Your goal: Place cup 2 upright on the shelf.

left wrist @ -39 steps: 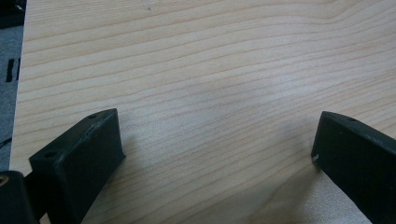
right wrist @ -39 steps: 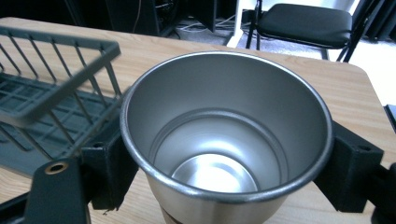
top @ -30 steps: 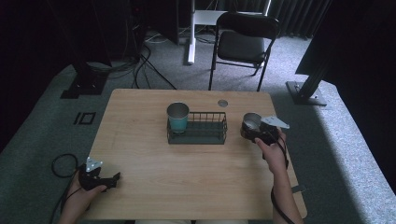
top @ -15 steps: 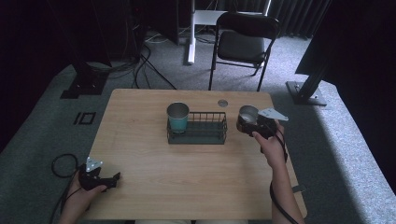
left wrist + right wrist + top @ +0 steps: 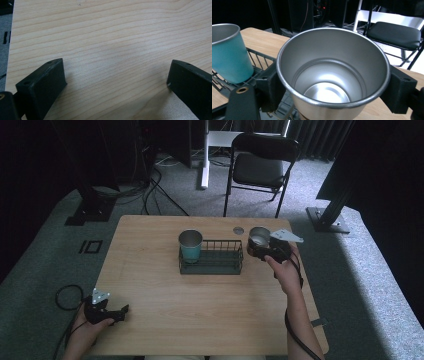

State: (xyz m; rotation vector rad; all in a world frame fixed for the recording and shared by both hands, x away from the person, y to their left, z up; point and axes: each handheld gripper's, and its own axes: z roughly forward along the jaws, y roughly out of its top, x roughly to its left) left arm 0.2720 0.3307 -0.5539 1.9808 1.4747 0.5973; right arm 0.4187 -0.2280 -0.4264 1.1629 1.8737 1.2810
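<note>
A bare steel cup [image 5: 258, 237] [image 5: 332, 77] is held upright in my right gripper [image 5: 261, 246] [image 5: 332, 85], whose jaws are shut on its sides. It hangs just right of the black wire basket [image 5: 211, 263] [image 5: 259, 72]. A teal cup [image 5: 190, 245] [image 5: 229, 53] with a steel rim stands in the basket's left end. My left gripper [image 5: 120, 311] [image 5: 113, 82] rests open at the table's front left corner, with bare wood between its jaws.
The wooden table [image 5: 210, 315] has a small round grommet [image 5: 238, 230] near its far edge. A black folding chair [image 5: 260, 167] stands behind the table. Cables [image 5: 65, 295] trail on the carpet at left.
My right gripper has carried the steel cup leftward, closer to the basket's right end. The left gripper has stayed put.
</note>
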